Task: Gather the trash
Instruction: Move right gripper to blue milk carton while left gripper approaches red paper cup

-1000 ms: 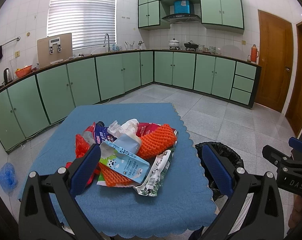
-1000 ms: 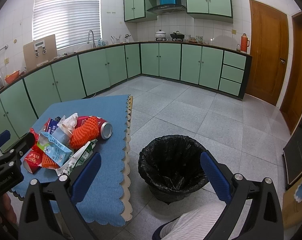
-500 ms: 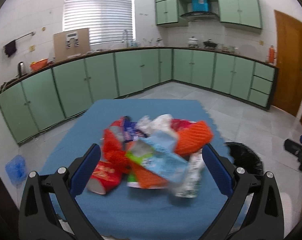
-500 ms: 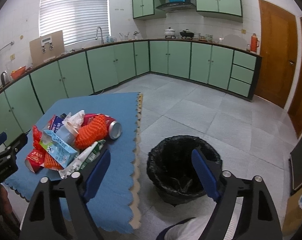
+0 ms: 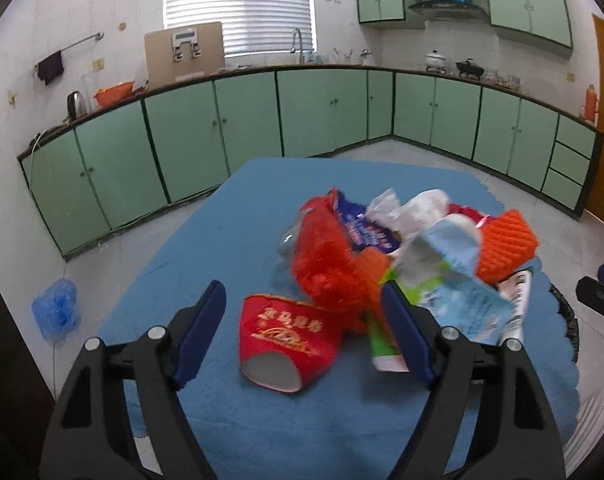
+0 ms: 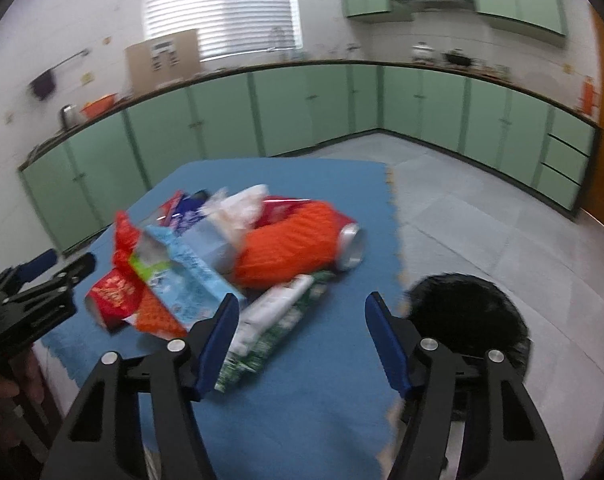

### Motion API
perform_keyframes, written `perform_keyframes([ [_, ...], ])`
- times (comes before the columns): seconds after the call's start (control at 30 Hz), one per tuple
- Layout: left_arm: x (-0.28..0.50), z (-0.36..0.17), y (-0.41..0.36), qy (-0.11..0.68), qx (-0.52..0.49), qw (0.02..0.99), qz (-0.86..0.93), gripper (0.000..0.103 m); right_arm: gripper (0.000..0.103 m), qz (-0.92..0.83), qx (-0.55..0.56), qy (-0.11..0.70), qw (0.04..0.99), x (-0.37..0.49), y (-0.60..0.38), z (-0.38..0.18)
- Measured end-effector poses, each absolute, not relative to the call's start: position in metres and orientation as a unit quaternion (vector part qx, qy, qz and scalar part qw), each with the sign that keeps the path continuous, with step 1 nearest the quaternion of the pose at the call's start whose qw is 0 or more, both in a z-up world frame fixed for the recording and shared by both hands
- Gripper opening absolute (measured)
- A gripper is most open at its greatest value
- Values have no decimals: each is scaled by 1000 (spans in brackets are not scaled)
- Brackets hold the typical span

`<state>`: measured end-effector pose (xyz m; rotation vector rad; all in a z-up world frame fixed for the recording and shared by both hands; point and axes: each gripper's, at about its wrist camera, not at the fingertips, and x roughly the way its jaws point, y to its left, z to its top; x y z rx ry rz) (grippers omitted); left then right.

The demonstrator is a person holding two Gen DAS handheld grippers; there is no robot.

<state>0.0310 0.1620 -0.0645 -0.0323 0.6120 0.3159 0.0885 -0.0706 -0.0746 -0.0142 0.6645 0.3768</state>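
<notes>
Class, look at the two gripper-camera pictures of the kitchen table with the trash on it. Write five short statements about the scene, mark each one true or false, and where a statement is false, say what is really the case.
1. The red paper cup lies on its side, open mouth toward the camera. True.
2. The table is covered with a green cloth. False: the blue cloth covers it; the cabinets are green.
3. The black-lined trash bin stands on the floor beside the table. True.
4. The left gripper is already clamped on the cup. False: its jaws are closing, and the pads stand clear of the cup.
5. The can stands upright. False: it lies on its side, partly inside the orange foam net.
</notes>
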Motion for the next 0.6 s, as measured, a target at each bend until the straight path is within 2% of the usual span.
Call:
perform_keyframes([
  [0.23,40,-83,177,319,-30,933,162,77,65,267,-10,339,902,121,-29,-94],
  [0.6,60,-102,189,331,-32,928,169,77,65,294,-44,348,889,139,-7,-111],
])
